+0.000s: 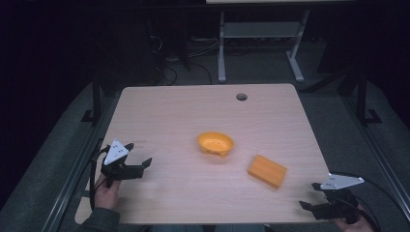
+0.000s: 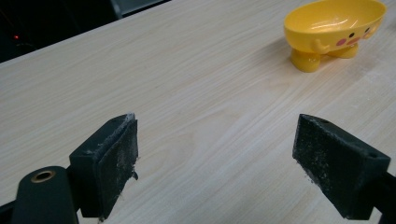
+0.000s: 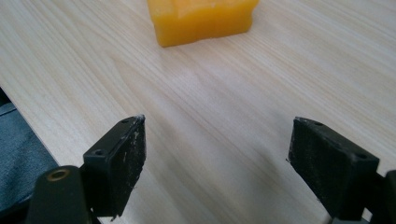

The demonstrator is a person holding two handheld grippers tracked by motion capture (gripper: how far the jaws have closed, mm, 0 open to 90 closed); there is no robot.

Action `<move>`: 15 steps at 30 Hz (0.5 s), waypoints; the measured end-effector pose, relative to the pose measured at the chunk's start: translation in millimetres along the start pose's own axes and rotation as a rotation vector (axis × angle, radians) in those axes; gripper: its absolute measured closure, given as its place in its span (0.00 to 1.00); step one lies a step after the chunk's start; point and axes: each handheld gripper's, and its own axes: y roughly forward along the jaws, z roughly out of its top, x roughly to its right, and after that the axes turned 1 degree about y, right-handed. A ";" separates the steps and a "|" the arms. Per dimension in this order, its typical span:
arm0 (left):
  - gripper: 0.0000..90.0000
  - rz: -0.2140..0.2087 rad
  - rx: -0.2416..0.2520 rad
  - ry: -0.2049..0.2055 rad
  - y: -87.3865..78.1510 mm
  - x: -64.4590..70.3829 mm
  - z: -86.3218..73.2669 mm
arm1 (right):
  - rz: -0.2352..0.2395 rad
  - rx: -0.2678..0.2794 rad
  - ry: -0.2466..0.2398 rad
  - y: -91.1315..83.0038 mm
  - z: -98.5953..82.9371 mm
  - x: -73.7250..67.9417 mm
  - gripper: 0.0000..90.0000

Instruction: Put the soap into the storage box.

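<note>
A yellow footed dish with a cartoon face (image 1: pixel 215 144) (image 2: pixel 334 29) stands near the middle of the wooden table (image 1: pixel 183 111). An orange block (image 1: pixel 267 170) (image 3: pixel 201 17) lies to its right, nearer the front edge. My left gripper (image 1: pixel 141 155) (image 2: pixel 215 163) hovers at the table's left side, open, with bare wood between its jaws and the dish ahead to the right. At the front right corner my right gripper (image 1: pixel 309 195) (image 3: pixel 215 163) is open too, nothing between its jaws, the block a short way ahead.
A round cable hole (image 1: pixel 241 96) sits near the table's far edge. Beyond the table a white desk frame (image 1: pixel 261 38) and cables (image 1: pixel 164 58) stand on the dark floor. A person's hands hold both grippers at the front edge.
</note>
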 end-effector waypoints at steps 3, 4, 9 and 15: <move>0.15 0.000 0.006 -0.003 0.1 0.7 0.3 | 0.000 -0.001 -0.005 1.1 2.8 -1.5 0.20; 0.15 -0.002 0.004 -0.005 0.0 0.8 0.3 | 0.003 -0.009 -0.012 2.0 4.5 -2.1 0.20; 0.15 -0.007 -0.001 0.001 1.2 1.3 0.4 | 0.012 -0.049 -0.042 6.8 16.9 -5.1 0.20; 0.15 -0.007 0.002 0.000 1.1 1.6 0.4 | 0.022 -0.084 -0.078 10.0 39.7 -4.5 0.19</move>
